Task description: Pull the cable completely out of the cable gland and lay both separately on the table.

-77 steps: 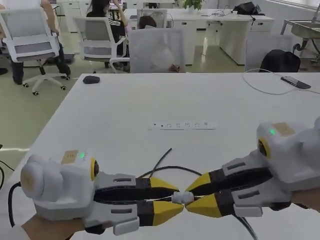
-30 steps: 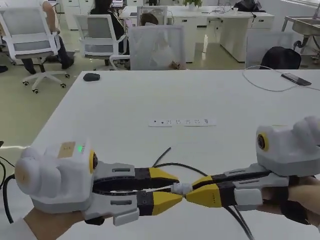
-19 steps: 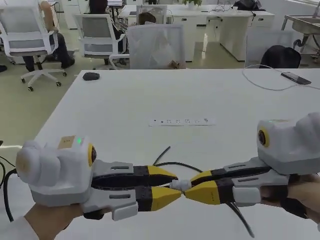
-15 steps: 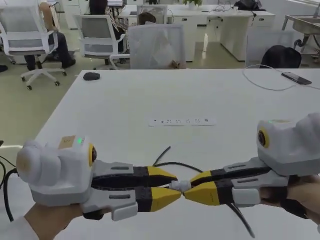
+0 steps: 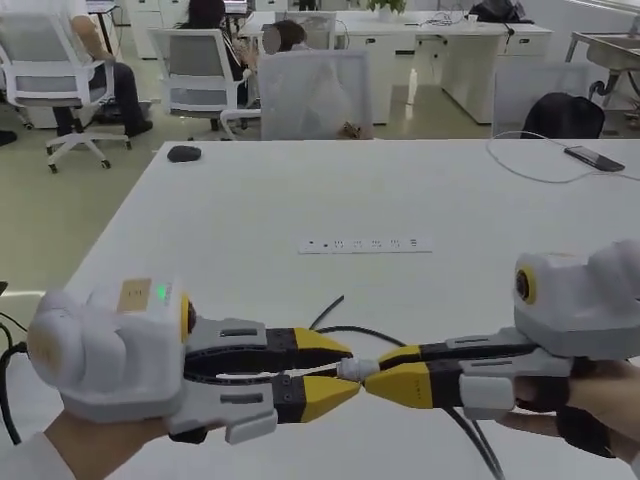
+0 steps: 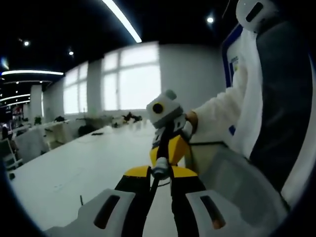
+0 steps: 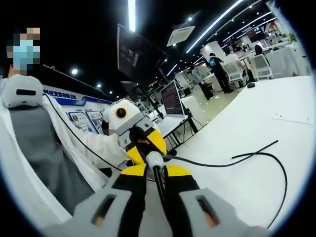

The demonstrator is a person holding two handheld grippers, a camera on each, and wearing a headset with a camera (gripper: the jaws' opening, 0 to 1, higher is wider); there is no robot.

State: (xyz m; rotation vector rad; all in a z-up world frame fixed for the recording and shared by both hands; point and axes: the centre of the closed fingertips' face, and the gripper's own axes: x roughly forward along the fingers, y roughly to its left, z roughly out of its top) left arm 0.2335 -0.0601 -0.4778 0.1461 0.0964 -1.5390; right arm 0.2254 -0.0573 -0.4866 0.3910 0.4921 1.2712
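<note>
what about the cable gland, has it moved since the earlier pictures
Yes, slightly: in the head view the cable gland has shifted up toward the power strip and a touch to the left.

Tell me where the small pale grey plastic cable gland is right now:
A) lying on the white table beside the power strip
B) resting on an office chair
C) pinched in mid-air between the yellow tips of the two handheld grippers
C: the cable gland sits where the yellow tips of the left gripper and right gripper meet, above the table, its black cable trailing away.
</note>
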